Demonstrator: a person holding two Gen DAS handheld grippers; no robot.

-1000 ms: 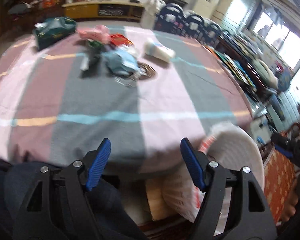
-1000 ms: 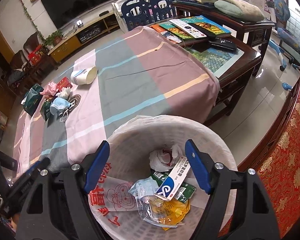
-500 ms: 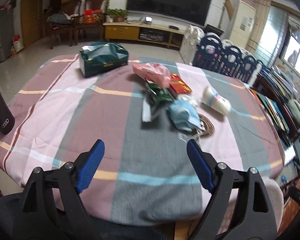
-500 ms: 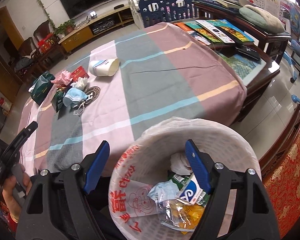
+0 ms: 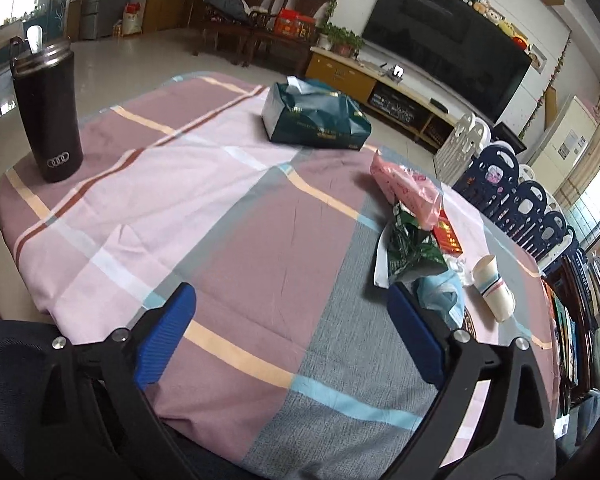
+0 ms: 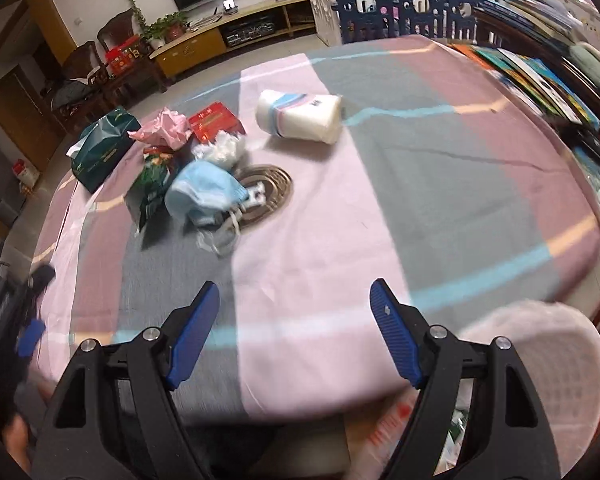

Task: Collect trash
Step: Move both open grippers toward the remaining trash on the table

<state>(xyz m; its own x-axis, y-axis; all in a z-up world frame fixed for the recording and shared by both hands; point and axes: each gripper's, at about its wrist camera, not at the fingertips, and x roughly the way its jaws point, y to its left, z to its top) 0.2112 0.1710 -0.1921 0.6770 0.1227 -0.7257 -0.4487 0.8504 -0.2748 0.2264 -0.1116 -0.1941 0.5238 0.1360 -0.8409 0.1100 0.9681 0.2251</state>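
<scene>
While both tools sit empty over the near edge of the surface (image 6: 340, 240), looks like the return leg between one drop into the bin and the next pick. Left hand-held gripper (image 5: 292, 336): jaws spread wide after just opening further, nothing but cloth between them. Right hand-held gripper (image 6: 292, 332): jaws apart too, nothing held. Just behind and to the right of the right hand-held gripper, below the surface edge, the white bin (image 6: 540, 360), already lined and partly filled by the look of it.

Ahead and left of the right hand-held gripper, well apart from it, the trash heap: nearest a blue face mask (image 6: 204, 192) with loose ear loops, just beside a green wrapper (image 6: 152, 184); beyond them a white crumpled wad (image 6: 222, 148), a red box (image 6: 214, 120) and pink paper (image 6: 164, 128); off to the right a tipped paper cup (image 6: 300, 116). From the left hand-held gripper, same heap close by its right finger.

Next move calls for reaching forward, dropping the jaws over the mask, probably, and closing on its soft body rather than the loops. Farther still, a green tissue pack (image 5: 316, 120) and black tumbler (image 5: 48, 116), likely not trash.
</scene>
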